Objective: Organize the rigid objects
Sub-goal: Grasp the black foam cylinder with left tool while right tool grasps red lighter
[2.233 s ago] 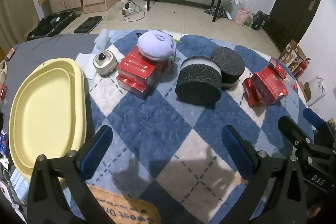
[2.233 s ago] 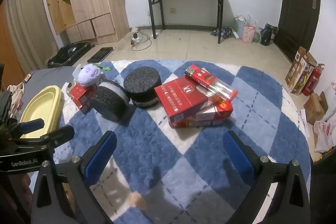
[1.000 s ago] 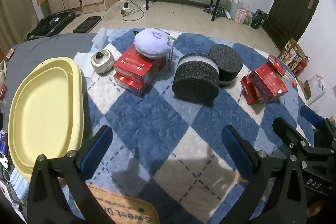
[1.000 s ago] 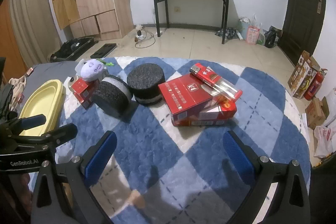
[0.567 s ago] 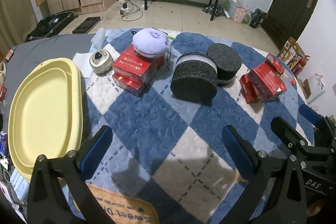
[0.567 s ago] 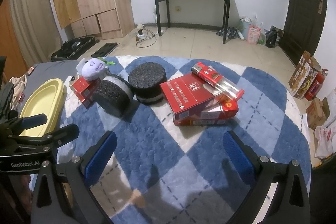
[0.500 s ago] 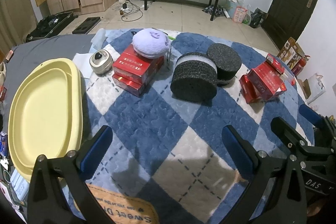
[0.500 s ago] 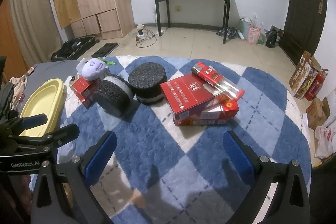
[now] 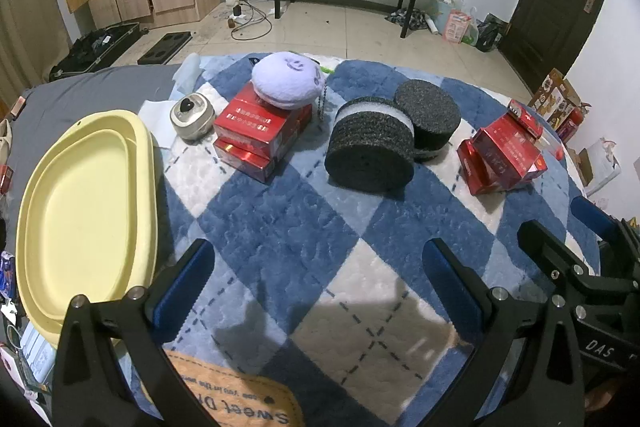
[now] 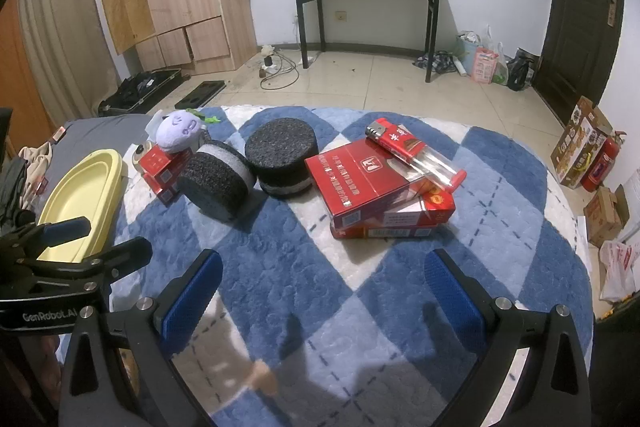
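Left wrist view: the left gripper (image 9: 316,277) hangs wide open over the blue rug (image 9: 280,227), holding nothing. A tray (image 9: 86,205) waits beside the boxes (image 9: 260,131), likely for sorting.

Right wrist view: the right gripper (image 10: 322,287) gapes empty too. Red boxes (image 10: 376,195) lie ahead, foam rolls (image 10: 248,171) beside them; tiled floor behind.

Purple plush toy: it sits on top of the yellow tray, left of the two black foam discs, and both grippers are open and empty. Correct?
Not quite. The purple plush toy sits on the stack of red boxes, not on the yellow tray, which lies apart to the left; the left wrist view shows this. It is left of the two black foam discs, and the left gripper and right gripper are open and empty.
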`<state>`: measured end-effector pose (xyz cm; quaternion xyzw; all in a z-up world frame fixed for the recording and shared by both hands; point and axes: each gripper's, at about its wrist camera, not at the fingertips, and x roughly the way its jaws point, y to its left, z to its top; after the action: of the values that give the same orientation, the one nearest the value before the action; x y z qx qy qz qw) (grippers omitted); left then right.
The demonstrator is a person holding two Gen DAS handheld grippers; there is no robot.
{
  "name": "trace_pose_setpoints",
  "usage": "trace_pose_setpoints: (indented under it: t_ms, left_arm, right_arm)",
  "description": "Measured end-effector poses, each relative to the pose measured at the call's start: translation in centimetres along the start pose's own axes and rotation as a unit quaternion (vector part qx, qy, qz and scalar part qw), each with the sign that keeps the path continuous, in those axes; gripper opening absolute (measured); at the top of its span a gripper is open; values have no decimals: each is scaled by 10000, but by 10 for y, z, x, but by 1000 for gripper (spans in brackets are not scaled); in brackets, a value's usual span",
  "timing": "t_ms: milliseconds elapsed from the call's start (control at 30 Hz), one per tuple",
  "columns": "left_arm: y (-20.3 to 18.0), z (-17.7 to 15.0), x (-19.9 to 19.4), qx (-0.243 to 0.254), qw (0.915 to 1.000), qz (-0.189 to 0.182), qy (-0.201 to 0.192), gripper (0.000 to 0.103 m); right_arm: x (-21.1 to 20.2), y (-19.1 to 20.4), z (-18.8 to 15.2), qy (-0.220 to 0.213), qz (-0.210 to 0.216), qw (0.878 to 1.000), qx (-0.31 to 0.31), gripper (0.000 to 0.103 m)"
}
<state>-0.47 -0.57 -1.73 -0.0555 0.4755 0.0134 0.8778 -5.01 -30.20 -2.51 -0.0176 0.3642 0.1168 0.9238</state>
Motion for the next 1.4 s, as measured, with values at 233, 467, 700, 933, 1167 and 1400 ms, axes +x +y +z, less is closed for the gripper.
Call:
trace_pose_setpoints:
  t_ms: [233,467,700,933,1167,1400]
  left_arm:
    - [1,-1,0,27,10000,-40,9,103]
    - [-2,14,7,163,9994,-315,62,103]
    - [-15,52,27,461,9962,-741,-30,102]
    - [-20,68,62,405,9960,-788,128,102]
    - [-21,70,81,261,9927,-1150,247,82]
    - [-17,65,85,193,9941,-1056,182,70]
  right_arm:
    - [-1,-2,1,-14,41,10000,33,103]
    - [-22,-37,17,-517,80,9980,363,103]
    - [8,-59,40,-540,99,9985,46,100]
    - [42,-64,52,-478,47,9986,-212,98]
    - [64,-77,59,-425,294,9986,-74,80]
    - [66,-74,55,-445,414,9978,-275,56]
